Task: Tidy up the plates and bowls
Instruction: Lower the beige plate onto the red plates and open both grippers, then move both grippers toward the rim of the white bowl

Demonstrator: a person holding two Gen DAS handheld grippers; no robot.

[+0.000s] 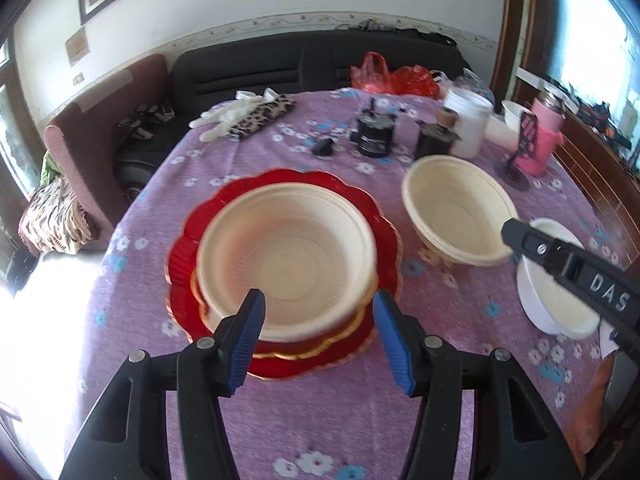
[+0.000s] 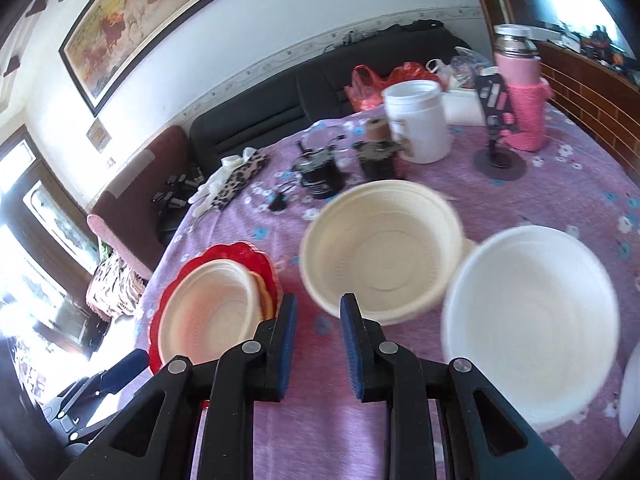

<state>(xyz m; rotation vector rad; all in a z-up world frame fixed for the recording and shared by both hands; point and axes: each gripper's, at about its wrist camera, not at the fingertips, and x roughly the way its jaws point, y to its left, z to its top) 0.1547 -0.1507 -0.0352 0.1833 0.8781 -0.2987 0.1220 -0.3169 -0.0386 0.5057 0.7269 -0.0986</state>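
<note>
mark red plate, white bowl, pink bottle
red plate (image 1: pixel 188 248), left wrist view, bare left rim.
white bowl (image 2: pixel 532 320), right wrist view, inner floor.
pink bottle (image 2: pixel 524 104), right wrist view, knitted sleeve.

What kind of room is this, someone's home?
Most likely a home living or dining room: a dark sofa behind a table under a purple flowered cloth, a large framed painting on the wall, and household clutter like a pink flask.

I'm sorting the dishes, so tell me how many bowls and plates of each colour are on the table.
Cream bowls: 2, one on the red plates, one alone
White bowls: 1
Red plates: 2, stacked
Total: 5
</note>
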